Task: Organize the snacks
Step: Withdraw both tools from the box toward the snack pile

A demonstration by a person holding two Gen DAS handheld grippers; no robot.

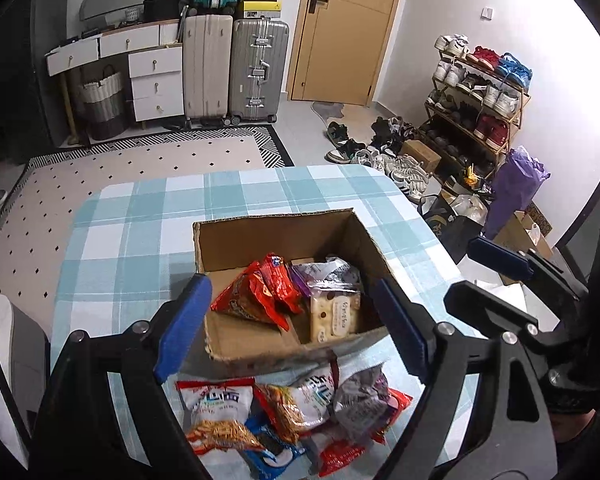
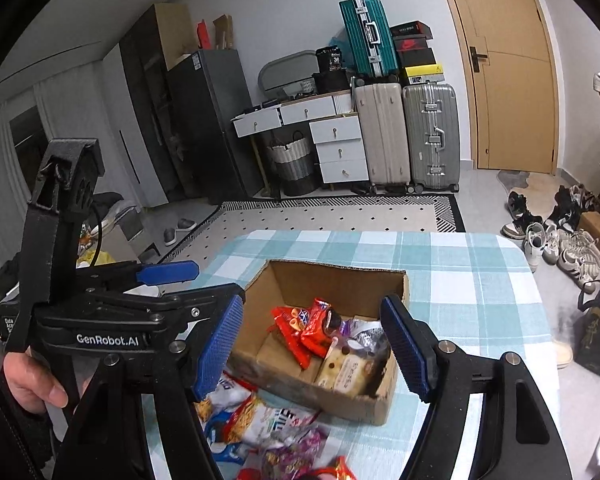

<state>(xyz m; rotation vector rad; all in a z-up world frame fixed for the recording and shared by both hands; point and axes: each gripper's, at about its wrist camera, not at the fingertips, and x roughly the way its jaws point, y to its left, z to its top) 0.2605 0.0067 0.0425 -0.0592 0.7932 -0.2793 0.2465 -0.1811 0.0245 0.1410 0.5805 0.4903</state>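
Snacks heaped beside cardboard box.

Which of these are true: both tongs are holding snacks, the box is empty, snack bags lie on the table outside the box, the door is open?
1. Both tongs hold snacks. False: the left tongs and right tongs are open, holding nothing.
2. The cardboard box is empty. False: it contains red packets and a cracker pack.
3. Snack bags lie outside the box on the checked tablecloth. True.
4. The wooden door is open. False: it is shut.
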